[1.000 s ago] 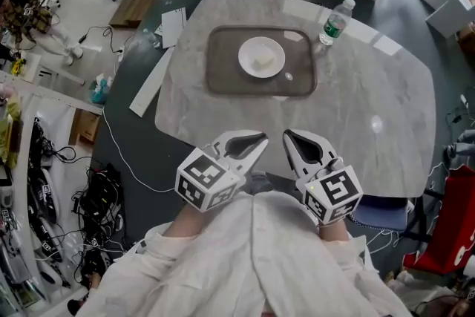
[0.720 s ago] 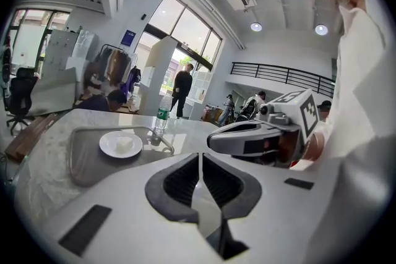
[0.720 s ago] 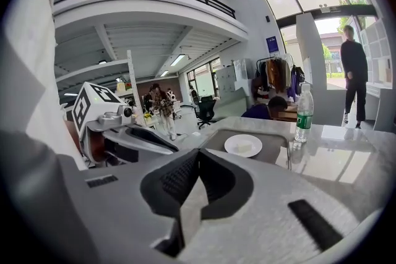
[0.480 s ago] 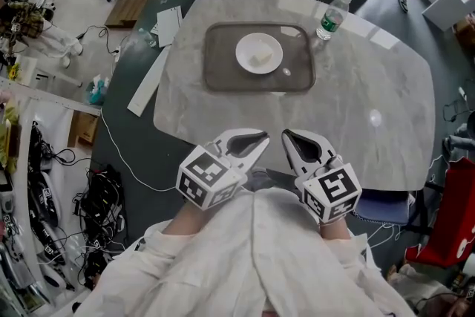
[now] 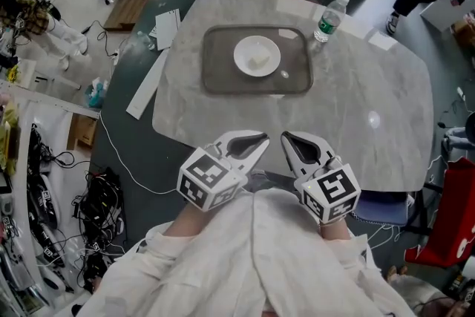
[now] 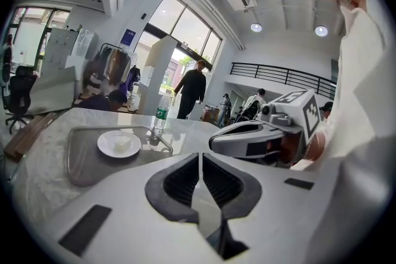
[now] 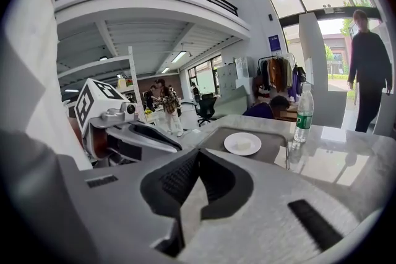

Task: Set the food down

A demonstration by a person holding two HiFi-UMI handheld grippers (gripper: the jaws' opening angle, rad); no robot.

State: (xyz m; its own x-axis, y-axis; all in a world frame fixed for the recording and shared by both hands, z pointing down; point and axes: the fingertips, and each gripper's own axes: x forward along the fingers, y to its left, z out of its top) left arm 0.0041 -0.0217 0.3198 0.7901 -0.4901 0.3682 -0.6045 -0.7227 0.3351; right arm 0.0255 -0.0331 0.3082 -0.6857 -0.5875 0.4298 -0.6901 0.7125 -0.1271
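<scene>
1. Left tongs (image 5: 261, 139), closed and empty, hover at the counter's (image 5: 356, 108) near edge.
2. Right tongs (image 5: 286, 137), closed and empty, just beside them.
3. Food (image 5: 260, 61) lies on a plate (image 5: 242, 50) in a tray (image 5: 219, 78) near the far edge.
4. Bottle (image 5: 329, 17) stands just right of the tray; bare counter spreads rightward.

White plate (image 5: 257, 56), grey tray (image 5: 219, 74), marbled table (image 5: 371, 100)

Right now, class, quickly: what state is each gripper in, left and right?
Left gripper: closed, holding nothing.
Right gripper: closed, holding nothing.
</scene>
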